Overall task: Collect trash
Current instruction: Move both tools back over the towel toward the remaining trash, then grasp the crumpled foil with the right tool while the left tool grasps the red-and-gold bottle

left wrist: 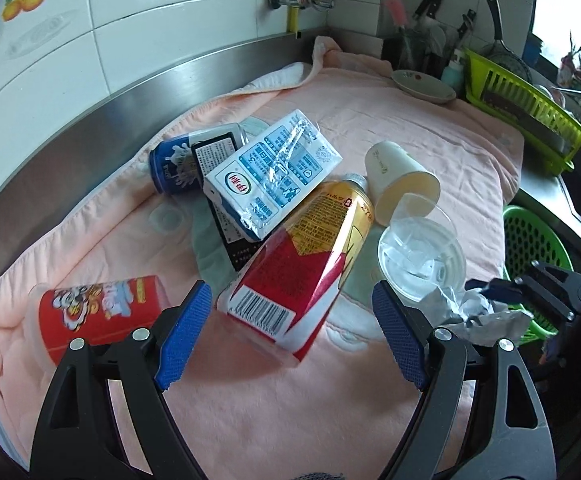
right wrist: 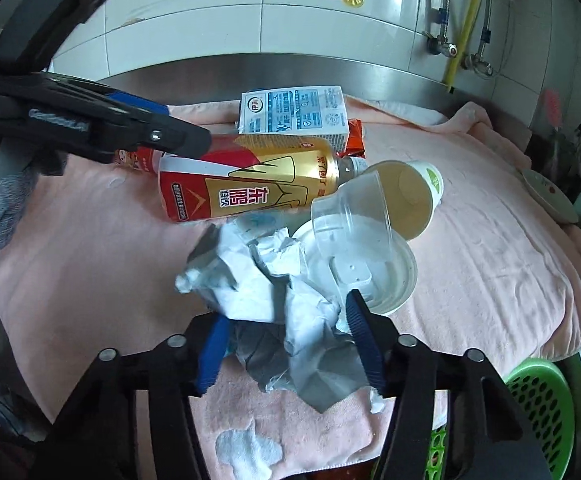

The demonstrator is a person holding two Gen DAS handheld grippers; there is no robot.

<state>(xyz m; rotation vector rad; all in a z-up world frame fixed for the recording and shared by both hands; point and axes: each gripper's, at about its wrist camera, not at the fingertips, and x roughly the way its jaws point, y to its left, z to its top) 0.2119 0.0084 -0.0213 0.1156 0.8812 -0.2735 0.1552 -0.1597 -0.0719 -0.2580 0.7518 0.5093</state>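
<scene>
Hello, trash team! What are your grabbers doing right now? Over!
Right hand-held gripper shut on crumpled paper. Left hand-held gripper open, lined up on red-gold bottle. Clear lid touching the paper.

left wrist: steeply down, close over pink towel (left wrist: 430,128) | right wrist: likewise, perhaps nearer | shared: red-gold bottle (left wrist: 310,256), milk carton (right wrist: 294,114)
</scene>
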